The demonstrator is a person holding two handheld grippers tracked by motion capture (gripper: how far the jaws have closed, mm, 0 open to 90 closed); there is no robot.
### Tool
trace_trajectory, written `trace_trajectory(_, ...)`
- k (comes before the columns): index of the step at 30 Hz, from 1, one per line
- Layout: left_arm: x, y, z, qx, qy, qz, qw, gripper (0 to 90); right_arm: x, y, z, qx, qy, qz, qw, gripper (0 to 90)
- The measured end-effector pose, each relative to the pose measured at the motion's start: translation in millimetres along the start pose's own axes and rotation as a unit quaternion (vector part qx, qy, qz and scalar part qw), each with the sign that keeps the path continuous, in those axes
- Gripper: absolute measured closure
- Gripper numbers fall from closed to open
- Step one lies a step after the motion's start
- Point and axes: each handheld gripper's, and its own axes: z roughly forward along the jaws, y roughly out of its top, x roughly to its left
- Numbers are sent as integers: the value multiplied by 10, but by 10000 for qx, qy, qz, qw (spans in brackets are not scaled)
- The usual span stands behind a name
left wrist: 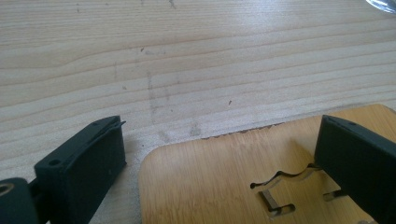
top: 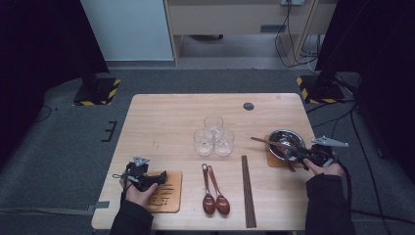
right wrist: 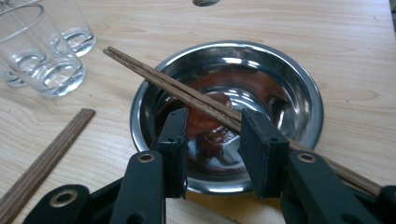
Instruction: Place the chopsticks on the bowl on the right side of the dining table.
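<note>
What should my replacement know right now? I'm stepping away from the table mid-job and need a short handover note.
Left hand-held gripper: open, jaws either side of the near-left bamboo coaster's corner, gripping nothing.
Right hand-held gripper: jaws part open over the steel bowl; a pair of chopsticks lies across the bowl's rim and over the right jaw. Whether it is gripped is unclear.
Placed: the bowl on its own coaster, right.
Loose on the table: second chopstick pair, two wooden spoons, three glasses clustered mid-table.
Left, probably: setting these out.
</note>
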Motion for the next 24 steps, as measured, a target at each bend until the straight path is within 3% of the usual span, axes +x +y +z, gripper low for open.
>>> trace_trajectory(24,0,0,0,0,0,0,10000,10,-235,-62,-50,-10,-424,165,9990,604)
